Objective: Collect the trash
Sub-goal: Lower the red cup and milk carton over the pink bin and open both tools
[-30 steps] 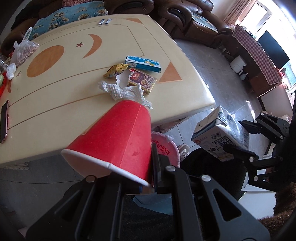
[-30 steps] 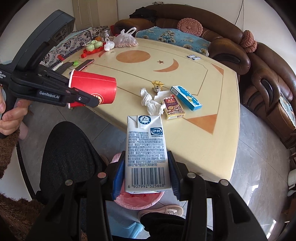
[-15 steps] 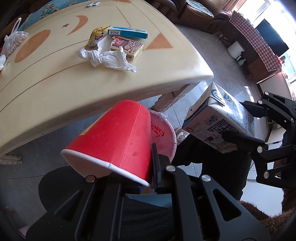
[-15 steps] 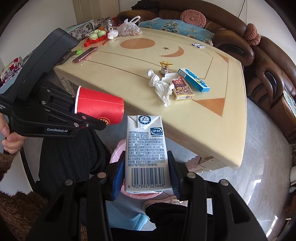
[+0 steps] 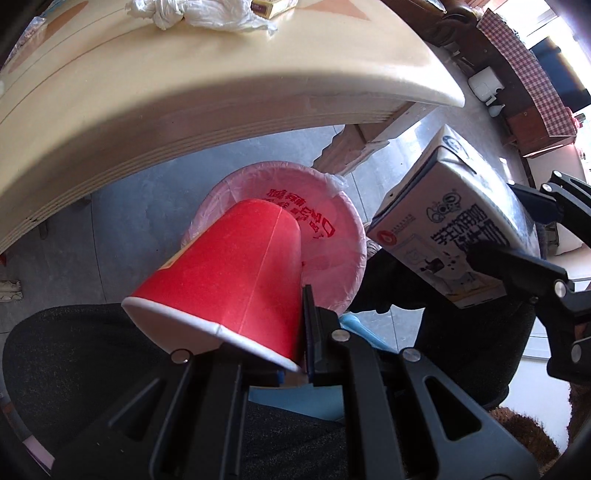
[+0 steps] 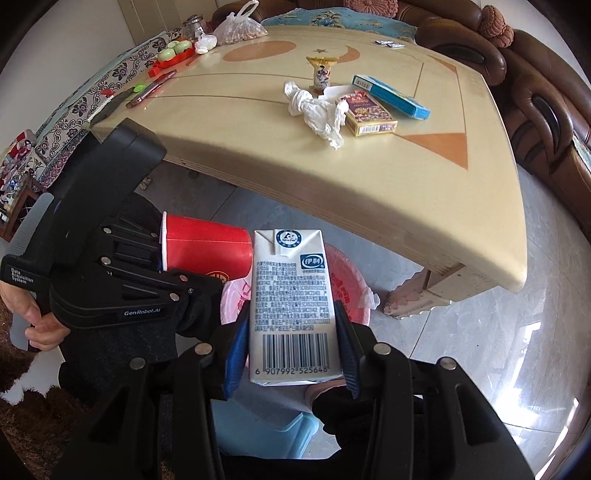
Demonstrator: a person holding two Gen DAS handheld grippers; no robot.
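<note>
My left gripper (image 5: 295, 332) is shut on the rim of a red paper cup (image 5: 236, 266), which lies on its side just above a bin lined with a pink bag (image 5: 325, 206). Held upright over the same bin (image 6: 354, 291) is a white milk carton (image 6: 291, 288), with my right gripper (image 6: 291, 343) shut on it. In the right wrist view the cup (image 6: 207, 247) sits just left of the carton. On the cream table (image 6: 369, 192) lie a crumpled white tissue (image 6: 317, 110), a dark red box (image 6: 369, 114), a blue box (image 6: 391, 96) and a snack wrapper (image 6: 321, 72).
The table's edge overhangs the bin, and a carved table leg (image 6: 410, 299) stands to its right. A person's dark trouser legs (image 5: 74, 362) flank the bin. A brown sofa (image 6: 535, 96) runs behind the table. A phone (image 6: 151, 88) and a plastic bag (image 6: 240, 27) lie at the far left.
Both grippers have sunk from table height to below the table's edge with cup and carton still held. The pink-lined bin is now close under them.
</note>
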